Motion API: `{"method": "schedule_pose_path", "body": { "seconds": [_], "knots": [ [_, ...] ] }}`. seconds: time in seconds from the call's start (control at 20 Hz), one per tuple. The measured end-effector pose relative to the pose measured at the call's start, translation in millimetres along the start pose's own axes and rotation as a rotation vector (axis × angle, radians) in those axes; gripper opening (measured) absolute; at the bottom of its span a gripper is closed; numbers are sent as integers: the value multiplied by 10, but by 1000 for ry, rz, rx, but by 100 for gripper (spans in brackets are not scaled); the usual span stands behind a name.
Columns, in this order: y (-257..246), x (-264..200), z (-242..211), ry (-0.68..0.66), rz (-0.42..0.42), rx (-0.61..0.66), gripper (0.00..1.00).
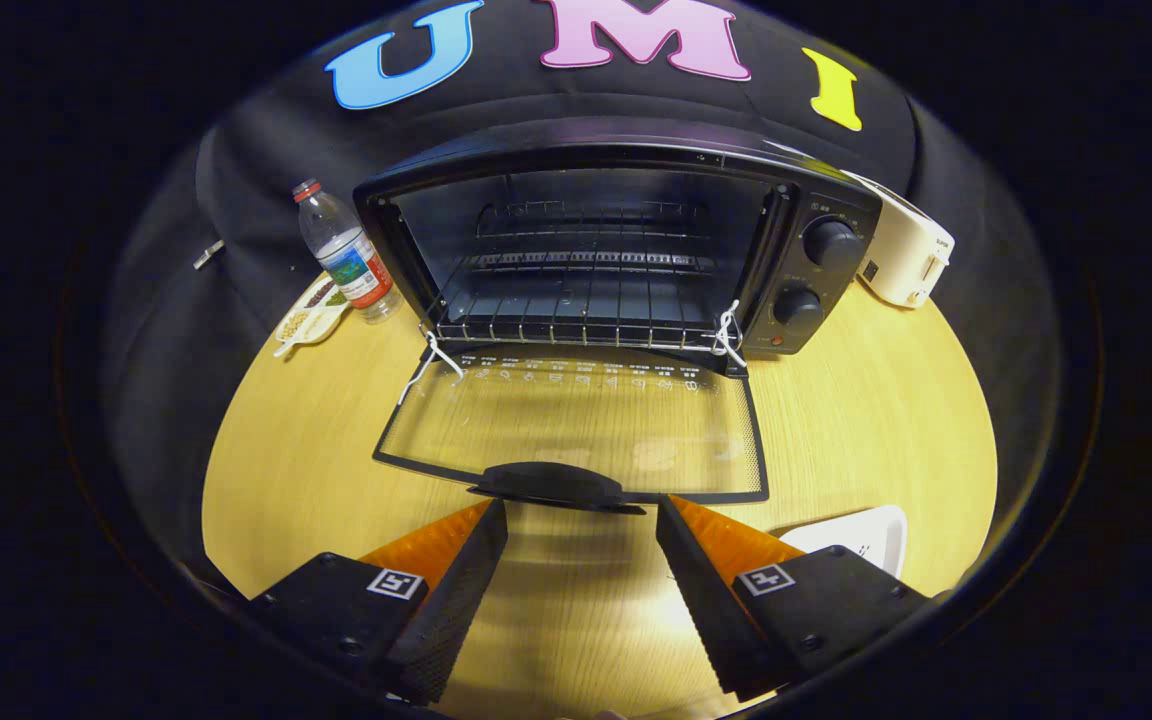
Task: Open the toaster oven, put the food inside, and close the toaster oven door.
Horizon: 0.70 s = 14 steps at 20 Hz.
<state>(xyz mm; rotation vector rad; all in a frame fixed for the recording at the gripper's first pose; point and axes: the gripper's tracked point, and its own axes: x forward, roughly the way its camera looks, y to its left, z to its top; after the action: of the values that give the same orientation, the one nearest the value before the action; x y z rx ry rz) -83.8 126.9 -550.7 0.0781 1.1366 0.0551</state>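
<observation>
My hand-held gripper (581,520) sits low over the tabletop (866,420) with its fingers spread apart and nothing between them, just bare wood. Off to the right of the right finger I see the corner of a white tray (861,530), which I take to be where the food waits (what is on it I cannot tell from here). Just ahead of the fingertips lies the door handle (556,485), with the glass door (576,425) folded fully down flat toward me. Beyond it the toaster oven (616,250) stands open, its wire rack (576,320) bare. Farther left are a water bottle (344,250) and a small snack dish (311,312); a white appliance (906,250) sits behind right. So opening looks done; loading the food and closing remain.
</observation>
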Motion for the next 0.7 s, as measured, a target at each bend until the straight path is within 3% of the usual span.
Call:
{"method": "schedule_pose_path", "body": {
  "seconds": [0.15, 0.25, 0.5, 0.7],
  "knots": [
    [-40, -235, 187, -44, 121, 43, 98],
    [-368, -414, 201, -27, 147, 78, 98],
    [-1719, -781, 139, -14, 19, 89, 97],
    [-2441, -888, -256, 81, -58, 101, 98]
  ]
}}
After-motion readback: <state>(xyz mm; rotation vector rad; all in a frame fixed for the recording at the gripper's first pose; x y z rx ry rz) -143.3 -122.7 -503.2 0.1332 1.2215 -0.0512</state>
